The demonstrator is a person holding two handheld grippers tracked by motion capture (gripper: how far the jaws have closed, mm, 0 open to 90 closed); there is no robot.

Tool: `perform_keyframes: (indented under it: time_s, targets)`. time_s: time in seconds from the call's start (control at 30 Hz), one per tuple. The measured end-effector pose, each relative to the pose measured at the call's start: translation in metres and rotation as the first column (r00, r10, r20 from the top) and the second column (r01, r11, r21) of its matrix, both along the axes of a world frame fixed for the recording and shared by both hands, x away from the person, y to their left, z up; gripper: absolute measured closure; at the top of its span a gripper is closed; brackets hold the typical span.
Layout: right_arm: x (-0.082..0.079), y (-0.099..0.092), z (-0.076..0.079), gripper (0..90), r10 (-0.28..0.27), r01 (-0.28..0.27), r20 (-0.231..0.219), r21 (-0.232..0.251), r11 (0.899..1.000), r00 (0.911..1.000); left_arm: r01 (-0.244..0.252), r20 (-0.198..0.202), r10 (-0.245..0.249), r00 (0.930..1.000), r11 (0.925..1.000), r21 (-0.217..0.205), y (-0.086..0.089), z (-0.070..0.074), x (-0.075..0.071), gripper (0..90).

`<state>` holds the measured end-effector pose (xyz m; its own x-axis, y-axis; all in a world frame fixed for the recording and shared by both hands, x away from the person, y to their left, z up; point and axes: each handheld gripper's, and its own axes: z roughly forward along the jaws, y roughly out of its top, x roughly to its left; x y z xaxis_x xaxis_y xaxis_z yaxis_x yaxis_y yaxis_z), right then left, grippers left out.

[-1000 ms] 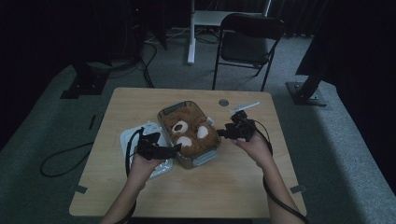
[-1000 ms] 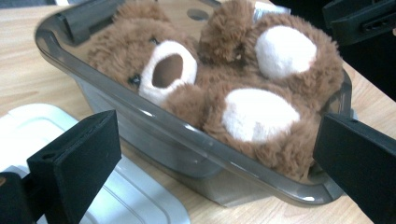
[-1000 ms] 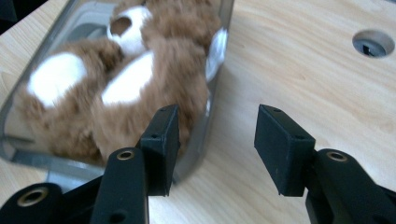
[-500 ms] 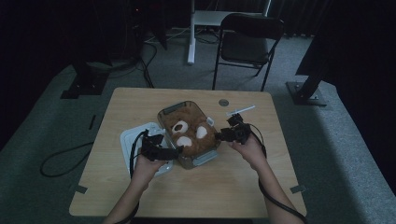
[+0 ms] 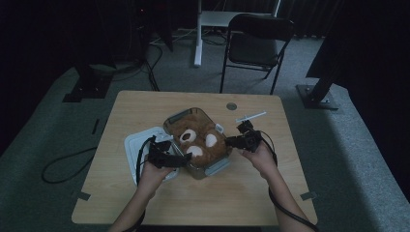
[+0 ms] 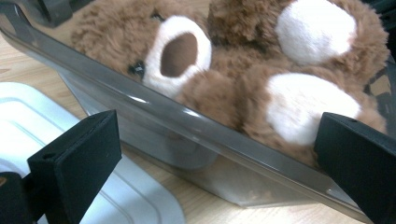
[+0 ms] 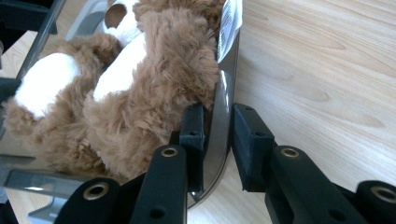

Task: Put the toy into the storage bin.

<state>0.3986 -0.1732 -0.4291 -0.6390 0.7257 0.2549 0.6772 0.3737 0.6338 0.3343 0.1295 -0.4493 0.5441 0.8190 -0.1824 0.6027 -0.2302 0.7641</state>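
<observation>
Tabletop bin runs diagonally; right claw closing astride its rim, left claw apart.

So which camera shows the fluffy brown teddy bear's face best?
The left gripper view: the fluffy brown teddy bear shows its muzzle and an eye close up. The right gripper view shows fur and paws; the high view shows it small and dim.

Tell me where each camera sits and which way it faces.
High view: above the table, looking down; both forearms, left gripper, right gripper.
Left gripper view: along its open jaws at the container rim.
Right gripper view: jaws, just closing, straddle that rim.
Shared: the teddy bear in all three.
</observation>
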Motion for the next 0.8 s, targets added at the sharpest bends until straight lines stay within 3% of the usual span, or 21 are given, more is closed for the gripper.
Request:
perform_keyframes:
  time_s: [0.23,0.5,0.67,0.73,0.8]
  targets:
    - [-0.031,-0.024,-0.003,74.1,-0.027,0.026,0.021,0.029,0.999,0.9994,0.062,-0.008,-0.063,0.998,0.998,-0.009,-0.011,-0.003,-0.006,2.0]
    - [-0.075,-0.04,-0.005,72.2,-0.073,0.071,0.076,0.028,0.997,0.9944,0.115,-0.014,-0.115,0.9932,0.9933,-0.008,-0.023,-0.006,-0.011,2.0]
    - [-0.089,-0.043,-0.004,69.8,-0.057,0.054,0.092,0.034,0.998,0.9942,0.125,-0.015,-0.125,0.992,0.9921,0.001,-0.023,-0.006,-0.013,2.0]
    - [-0.09,-0.047,-0.001,58.0,-0.068,0.063,0.102,0.054,0.997,0.9924,0.127,-0.015,-0.127,0.9918,0.9919,0.008,-0.023,-0.005,-0.013,2.0]
    - [-0.089,-0.051,0.007,54.3,-0.089,0.081,0.136,0.057,0.995,0.9867,0.129,-0.011,-0.129,0.9915,0.9916,0.004,-0.023,-0.001,-0.015,2.0]
